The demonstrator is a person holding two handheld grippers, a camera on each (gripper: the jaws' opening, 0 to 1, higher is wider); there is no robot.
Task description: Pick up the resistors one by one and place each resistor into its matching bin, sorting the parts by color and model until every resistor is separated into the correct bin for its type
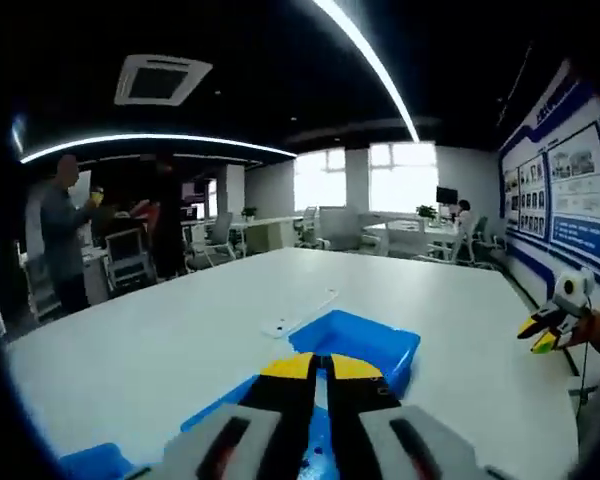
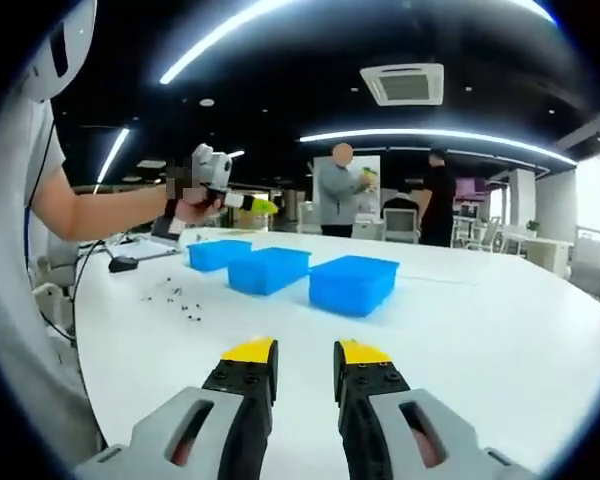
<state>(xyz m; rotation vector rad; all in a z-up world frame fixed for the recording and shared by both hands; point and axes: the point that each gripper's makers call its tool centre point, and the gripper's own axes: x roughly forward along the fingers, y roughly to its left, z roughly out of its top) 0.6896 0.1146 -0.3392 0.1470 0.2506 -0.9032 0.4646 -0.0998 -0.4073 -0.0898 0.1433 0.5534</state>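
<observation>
Three blue bins (image 2: 351, 283) sit in a row on the white table (image 2: 500, 340). Tiny dark bits, maybe the resistors (image 2: 180, 298), lie loose nr the bins. Left gripper (image 1: 320, 367) hangs over a bin, tips together, holding nothing. Right gripper (image 2: 305, 353) is apart, empty, well back from the bins.

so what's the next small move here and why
Probably lower the right tool toward the small dark resistors scattered on the white table. It looks open and empty, the parts lie loose ahead to its left, and the three blue plastic bins sit just beyond them.
</observation>
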